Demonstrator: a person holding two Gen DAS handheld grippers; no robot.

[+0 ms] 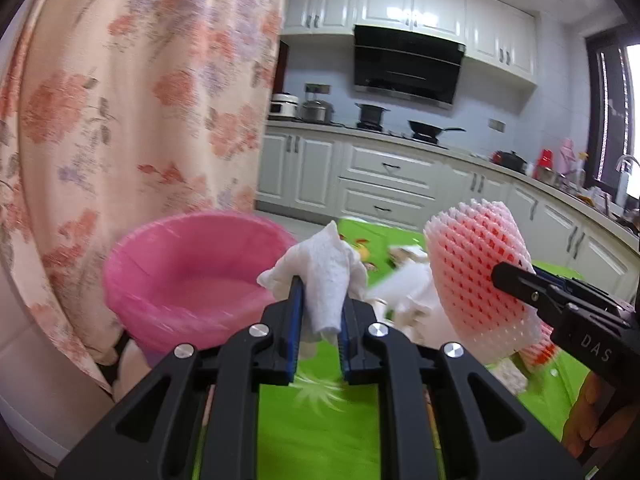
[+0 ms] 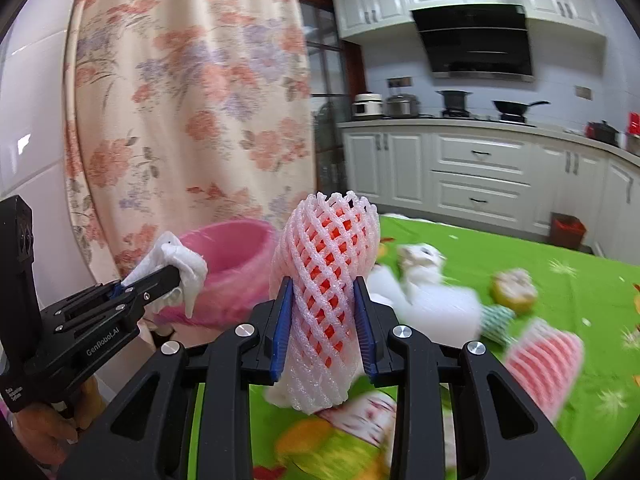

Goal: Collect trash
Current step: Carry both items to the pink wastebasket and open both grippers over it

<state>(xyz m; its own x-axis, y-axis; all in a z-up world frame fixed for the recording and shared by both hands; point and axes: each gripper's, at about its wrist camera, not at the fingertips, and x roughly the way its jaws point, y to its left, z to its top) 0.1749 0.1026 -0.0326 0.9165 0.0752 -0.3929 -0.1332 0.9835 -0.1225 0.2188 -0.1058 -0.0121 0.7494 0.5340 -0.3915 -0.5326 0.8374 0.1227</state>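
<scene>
The jaws of the left gripper [image 1: 320,316] are squeezed tight on a tissue [image 1: 322,276]. The tissue sticks up above the jaws and a bit hangs down between them. It is soft and very light, so it will not break, but it could slip out if the pinch lets go. Held in its bunched middle like this, it looks safe.

The jaws of the right gripper [image 2: 325,320] are clamped on a foam net [image 2: 326,280], one pad on each side of its middle. The net stands up tall out of the jaws and its bottom pokes out below. It is squishy and springy and weighs almost nothing. The middle is a good place to hold it, because the ends are floppy.

Just ahead of the left jaws and a little to their left is a pink bin [image 1: 192,272]. From the right jaws it is ahead and to the left, behind the tissue. Both pieces are near the bin but not over it yet.

Below and to the right of the right jaws, more trash lies on the green table [image 2: 560,280]: another net [image 2: 546,360] and a white wad [image 2: 420,264].
</scene>
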